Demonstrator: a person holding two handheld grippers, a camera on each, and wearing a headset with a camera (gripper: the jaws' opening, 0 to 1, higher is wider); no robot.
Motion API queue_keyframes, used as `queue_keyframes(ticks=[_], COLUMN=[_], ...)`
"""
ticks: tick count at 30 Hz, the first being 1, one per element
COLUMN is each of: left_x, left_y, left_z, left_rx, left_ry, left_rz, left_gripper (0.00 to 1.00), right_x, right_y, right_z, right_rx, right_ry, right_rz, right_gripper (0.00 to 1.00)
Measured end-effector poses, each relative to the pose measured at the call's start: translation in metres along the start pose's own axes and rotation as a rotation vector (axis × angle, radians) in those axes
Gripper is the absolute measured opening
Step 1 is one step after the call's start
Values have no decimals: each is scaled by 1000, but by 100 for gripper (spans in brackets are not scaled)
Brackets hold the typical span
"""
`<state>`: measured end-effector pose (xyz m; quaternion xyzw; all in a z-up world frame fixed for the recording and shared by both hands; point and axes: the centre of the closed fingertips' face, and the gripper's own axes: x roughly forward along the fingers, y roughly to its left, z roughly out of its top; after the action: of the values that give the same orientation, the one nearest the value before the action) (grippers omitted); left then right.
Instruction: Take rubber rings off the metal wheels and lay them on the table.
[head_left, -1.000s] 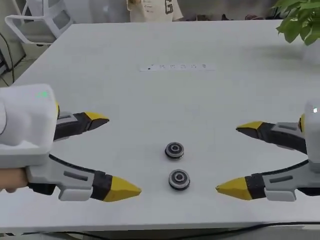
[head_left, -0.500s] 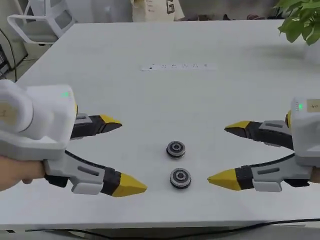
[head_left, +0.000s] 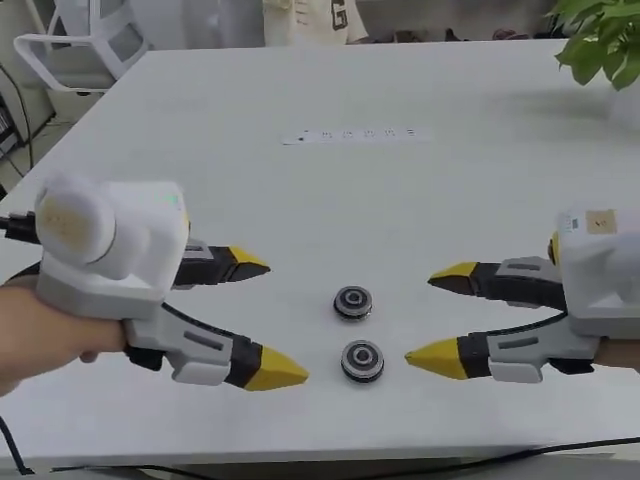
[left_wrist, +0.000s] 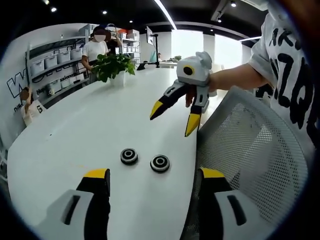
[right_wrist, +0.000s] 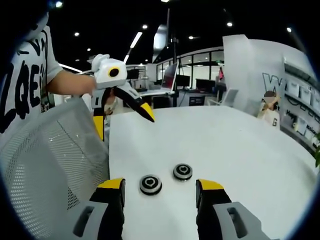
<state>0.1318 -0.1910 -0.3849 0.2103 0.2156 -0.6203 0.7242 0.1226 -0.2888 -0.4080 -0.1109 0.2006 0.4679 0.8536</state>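
Observation:
Two small metal wheels with black rubber rings lie flat on the white table (head_left: 300, 200), close to its front edge. The far wheel (head_left: 352, 302) (left_wrist: 129, 156) (right_wrist: 182, 171) and the near wheel (head_left: 361, 360) (left_wrist: 160, 163) (right_wrist: 150, 184) sit a little apart. My left gripper (head_left: 272, 318) (left_wrist: 154, 176) hovers just left of them, open and holding nothing. Facing it from the right is my right gripper (head_left: 426, 316) (right_wrist: 160, 185), also open and holding nothing. Each gripper appears in the other's view: the right gripper (left_wrist: 172, 122), the left gripper (right_wrist: 123, 125).
A white power strip (head_left: 355, 134) lies flat mid-table beyond the wheels. A potted plant (head_left: 600, 40) stands at the far right corner. A mesh chair (left_wrist: 250, 150) sits at the table's front edge, and another chair (head_left: 75, 45) stands off the far left.
Both grippers have moved inward toward the two wheels, narrowing the gap between them. Both stay open. The wheels have not moved.

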Motion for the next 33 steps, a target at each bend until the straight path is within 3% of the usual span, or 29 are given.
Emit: queue_keyframes(ticks=[5,25,33], left_x=[10,43,53], left_y=[-3,-12,-14], left_z=[-1,-13,-15], left_rx=[-1,-12,-19], left_ry=[12,55,61], left_rz=[-23,-113,-136], left_gripper=[65,51,46], right_x=[4,28,33], right_y=[3,9,10], right_z=[-9,-33,-34], right_rx=[12,13,5], right_ry=[5,50,53], right_rz=[26,94,105], right_gripper=[47,38,36])
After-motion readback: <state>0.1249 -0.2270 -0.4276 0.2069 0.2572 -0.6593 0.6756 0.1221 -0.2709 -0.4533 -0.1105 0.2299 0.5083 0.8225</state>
